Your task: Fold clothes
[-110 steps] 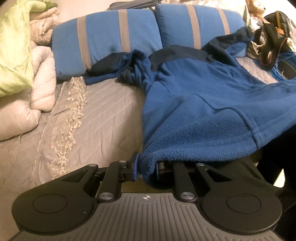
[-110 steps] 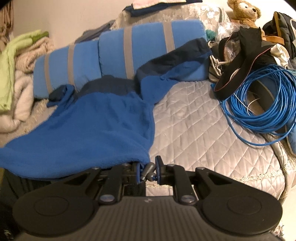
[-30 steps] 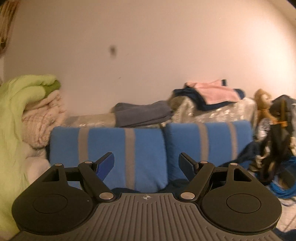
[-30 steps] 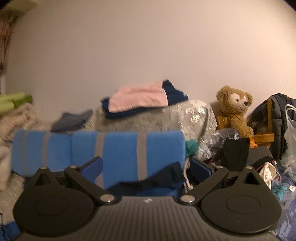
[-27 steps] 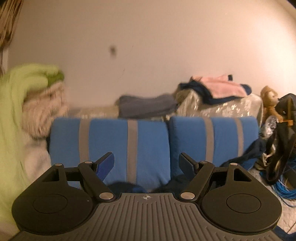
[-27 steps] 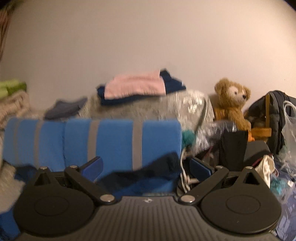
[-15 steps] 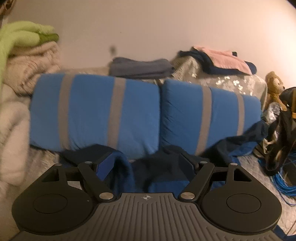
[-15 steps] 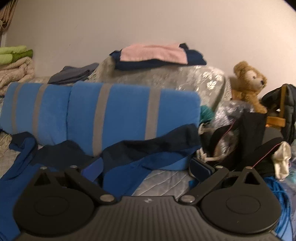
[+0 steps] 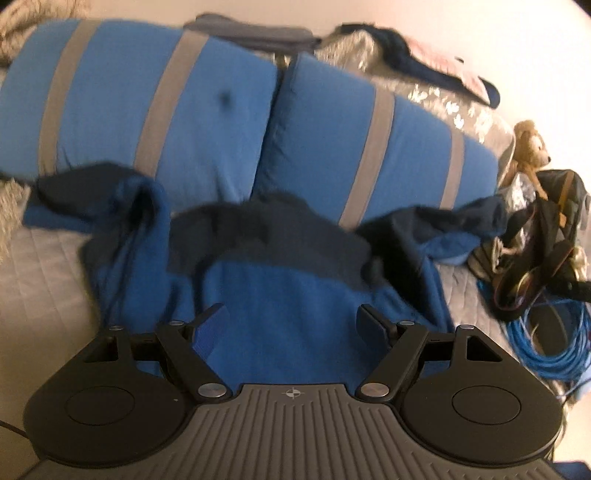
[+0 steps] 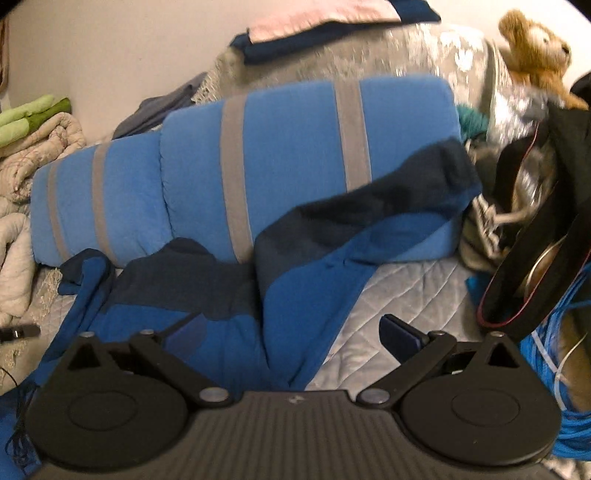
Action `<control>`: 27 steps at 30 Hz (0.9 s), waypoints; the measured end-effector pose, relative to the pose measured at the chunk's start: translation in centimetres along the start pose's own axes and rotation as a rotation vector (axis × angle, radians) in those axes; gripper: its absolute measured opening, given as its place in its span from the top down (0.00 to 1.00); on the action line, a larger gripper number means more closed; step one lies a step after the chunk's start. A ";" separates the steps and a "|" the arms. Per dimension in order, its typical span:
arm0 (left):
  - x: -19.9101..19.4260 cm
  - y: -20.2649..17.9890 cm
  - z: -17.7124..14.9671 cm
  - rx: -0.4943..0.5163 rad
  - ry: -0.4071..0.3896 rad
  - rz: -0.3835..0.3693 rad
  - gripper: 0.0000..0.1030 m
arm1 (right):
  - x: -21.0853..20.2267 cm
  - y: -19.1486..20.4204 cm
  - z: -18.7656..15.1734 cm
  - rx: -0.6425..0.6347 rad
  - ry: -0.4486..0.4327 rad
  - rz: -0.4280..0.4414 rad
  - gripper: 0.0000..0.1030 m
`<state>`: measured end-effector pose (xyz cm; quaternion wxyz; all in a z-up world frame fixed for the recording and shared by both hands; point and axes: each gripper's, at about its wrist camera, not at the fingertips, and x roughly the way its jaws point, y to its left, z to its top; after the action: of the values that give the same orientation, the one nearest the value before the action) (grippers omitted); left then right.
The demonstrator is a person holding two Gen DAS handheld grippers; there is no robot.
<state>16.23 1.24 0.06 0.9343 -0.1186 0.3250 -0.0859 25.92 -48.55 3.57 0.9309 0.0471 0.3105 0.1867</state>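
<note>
A blue fleece jacket point(image 9: 280, 295) with dark navy shoulders and sleeves lies spread on a grey quilted bed point(image 9: 40, 258). Its sleeves reach left and right against the pillows. My left gripper point(image 9: 291, 325) is open and empty, above the jacket's body. In the right wrist view the jacket point(image 10: 295, 295) lies with one sleeve running up onto a pillow. My right gripper point(image 10: 295, 332) is open and empty, over the base of that sleeve.
Two blue pillows with grey stripes point(image 9: 207, 122) stand behind the jacket. A coil of blue cable point(image 9: 546, 332), dark bags point(image 10: 546, 240) and a teddy bear point(image 10: 535, 48) crowd the right side. Folded blankets point(image 10: 29, 147) pile at the left. Folded clothes point(image 10: 325, 22) lie on a grey bundle behind.
Both grippers, earlier shut on the jacket's hem, are open and empty. Both views have tilted down from the wall to the pillows and jacket and moved closer to the bed.
</note>
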 end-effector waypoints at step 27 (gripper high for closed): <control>1.3 -0.2 -2.5 0.011 -0.030 -0.131 0.26 | 22.2 -9.8 -2.9 0.441 0.096 0.004 0.54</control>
<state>15.63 0.31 -2.58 0.9321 -0.1355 0.3021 -0.1469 43.72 -49.32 -13.22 0.8818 0.2409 0.3878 0.1182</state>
